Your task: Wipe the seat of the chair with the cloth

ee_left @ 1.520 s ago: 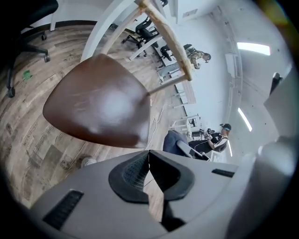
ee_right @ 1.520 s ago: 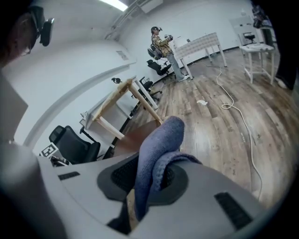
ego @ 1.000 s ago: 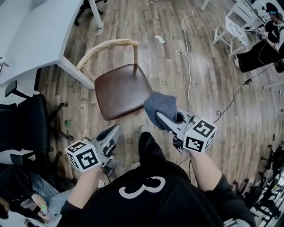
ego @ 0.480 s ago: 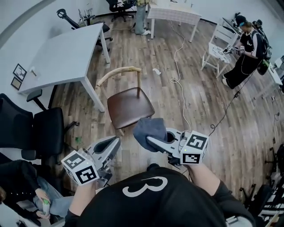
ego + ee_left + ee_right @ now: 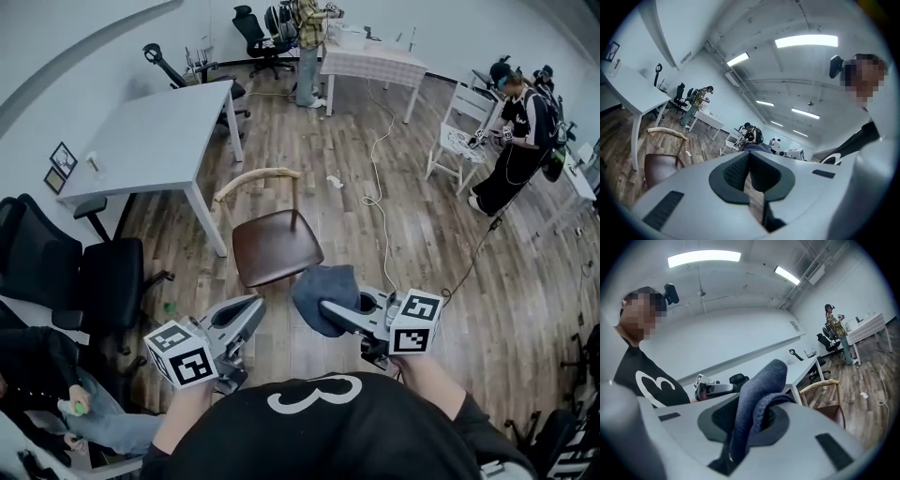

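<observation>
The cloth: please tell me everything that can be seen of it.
The cloth is dark blue-grey, soft and thick, like a towel. It is bunched and folded, not spread. The right gripper is shut on it, and one fold bulges past the jaws. It is held in the air, apart from the brown chair seat. Nothing else touches it.

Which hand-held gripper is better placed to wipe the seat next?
Right. The right hand-held gripper is shut on the cloth, close by the seat; the left hand-held gripper is shut and empty.
</observation>
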